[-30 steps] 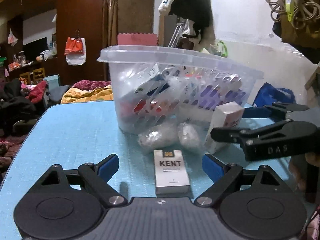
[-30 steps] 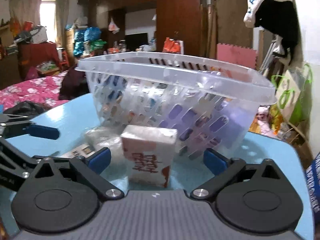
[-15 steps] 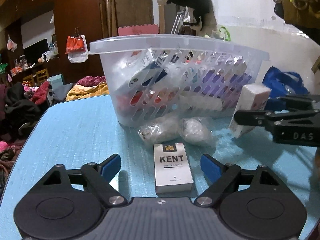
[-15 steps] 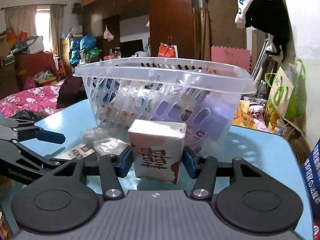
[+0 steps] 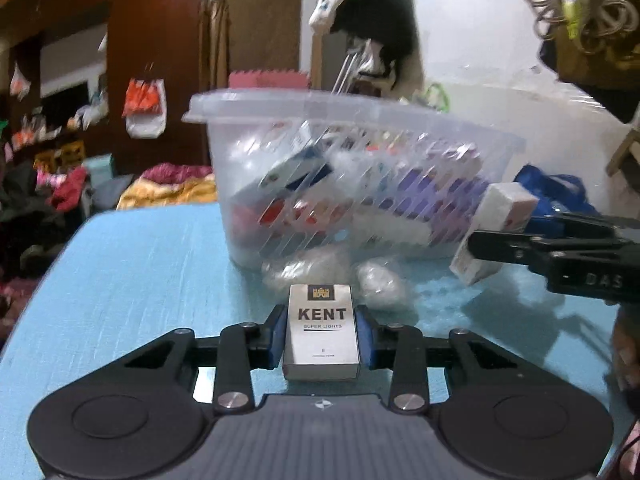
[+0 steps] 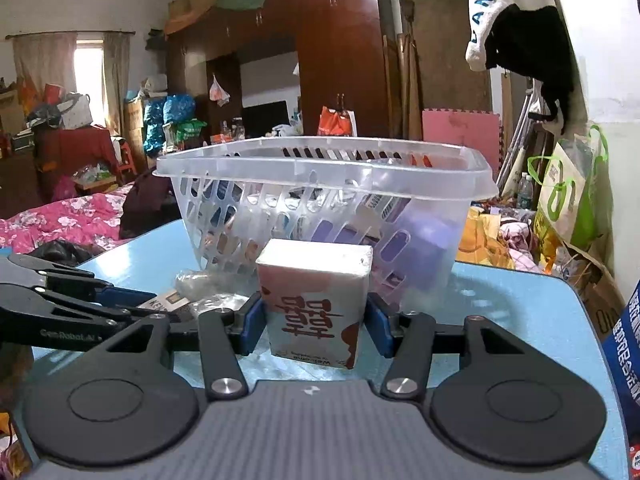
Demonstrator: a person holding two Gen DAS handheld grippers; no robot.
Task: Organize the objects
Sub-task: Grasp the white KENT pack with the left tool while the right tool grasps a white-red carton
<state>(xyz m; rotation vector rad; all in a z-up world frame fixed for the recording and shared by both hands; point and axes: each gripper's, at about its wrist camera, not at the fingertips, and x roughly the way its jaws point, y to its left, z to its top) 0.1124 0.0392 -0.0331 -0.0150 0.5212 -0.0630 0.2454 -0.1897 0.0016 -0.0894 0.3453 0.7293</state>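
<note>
I am squeezing the Kent cigarette pack (image 5: 322, 330) with my left gripper (image 5: 322, 338), its jaws just having closed, and the tissue pack (image 6: 314, 304) with my right gripper (image 6: 316, 320).

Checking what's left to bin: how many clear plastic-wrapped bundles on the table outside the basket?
2: one bundle against the basket wall, the other bundle just right of it, both behind the Kent pack. More could be hidden.

Dark wooden wardrobe (image 6: 332, 60) (floor to ceiling), curtained bright window (image 6: 90, 68), white walls (image 5: 480, 40).
</note>
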